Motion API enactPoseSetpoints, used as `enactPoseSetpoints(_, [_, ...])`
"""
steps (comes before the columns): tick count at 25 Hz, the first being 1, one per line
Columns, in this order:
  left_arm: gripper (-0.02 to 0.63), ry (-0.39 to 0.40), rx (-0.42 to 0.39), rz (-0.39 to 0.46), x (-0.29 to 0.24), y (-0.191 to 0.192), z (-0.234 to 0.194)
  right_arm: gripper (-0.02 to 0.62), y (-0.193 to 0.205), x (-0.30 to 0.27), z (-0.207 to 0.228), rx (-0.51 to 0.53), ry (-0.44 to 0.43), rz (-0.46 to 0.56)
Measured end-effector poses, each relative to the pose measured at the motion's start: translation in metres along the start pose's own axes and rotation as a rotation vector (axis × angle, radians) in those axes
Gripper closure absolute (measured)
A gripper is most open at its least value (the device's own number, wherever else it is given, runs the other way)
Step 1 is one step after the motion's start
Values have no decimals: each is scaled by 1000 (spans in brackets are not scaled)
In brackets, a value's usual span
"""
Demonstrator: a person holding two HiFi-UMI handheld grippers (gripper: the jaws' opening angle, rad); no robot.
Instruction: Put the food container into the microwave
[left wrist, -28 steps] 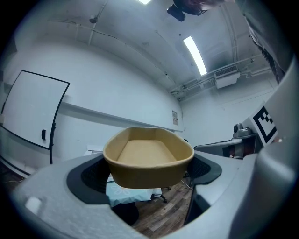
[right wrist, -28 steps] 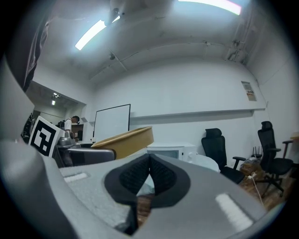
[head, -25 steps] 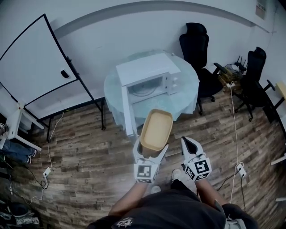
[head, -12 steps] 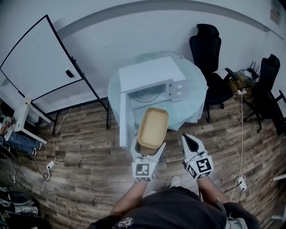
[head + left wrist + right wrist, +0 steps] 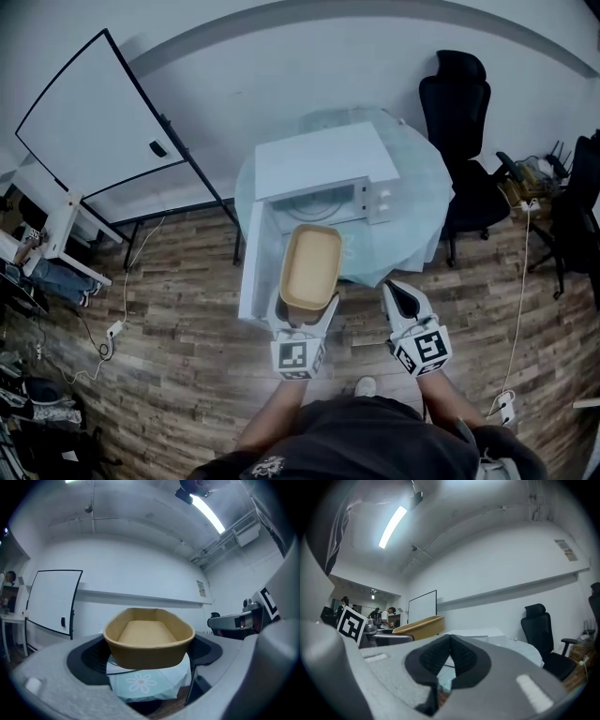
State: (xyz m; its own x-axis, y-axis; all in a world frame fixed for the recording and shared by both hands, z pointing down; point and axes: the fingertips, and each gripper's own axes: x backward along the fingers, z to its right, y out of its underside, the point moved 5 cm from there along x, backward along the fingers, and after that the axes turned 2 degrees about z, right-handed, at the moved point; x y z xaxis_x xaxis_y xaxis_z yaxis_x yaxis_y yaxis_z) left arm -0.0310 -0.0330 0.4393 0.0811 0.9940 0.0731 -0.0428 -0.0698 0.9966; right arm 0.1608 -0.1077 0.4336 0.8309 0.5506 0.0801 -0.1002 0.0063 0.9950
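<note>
A tan, empty oval food container is held out in front of me, with my left gripper shut on its near end. In the left gripper view the container fills the gap between the dark pads. A white microwave stands on a round table ahead, its door swung open toward me on the left. The container hovers just before the open cavity. My right gripper is shut and holds nothing, off to the right of the container.
A whiteboard on a black stand leans at the left. Black office chairs sit right of the table. Cables and a power strip lie on the wood floor. People stand far off in the right gripper view.
I have walked closer to the table. The microwave and its open door now lie nearer, and the container's far end has come up to the cavity opening.
</note>
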Motion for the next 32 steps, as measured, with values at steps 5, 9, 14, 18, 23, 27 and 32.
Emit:
enactPoseSetpoints(5, [92,-58,6,-10,-12,7,1,594,4,-9,14,-6,-34,8])
enactPoseSetpoints(9, [92,-84,14,-25,-18,13,1,594,8,-17,22,-19,-49,2])
enactPoseSetpoints(14, [92,-100,23,-50,-31,23,-9,594,14,-38,32,-35,-52,-7])
enactPoseSetpoints(18, [92,-105,26,-53,-47,32,-19,594,18,-62,41,-24,-65,-15])
enactPoseSetpoints(23, [92,-99,29,-77,-74,50,-35,594,25,-96,52,-13,-69,-42])
enactPoseSetpoints(27, [92,-101,27,-99,-97,67,-53,594,31,-130,58,-4,-81,-60])
enactPoseSetpoints(32, [92,-98,44,-114,-121,87,-68,594,45,-169,61,7,-101,-101])
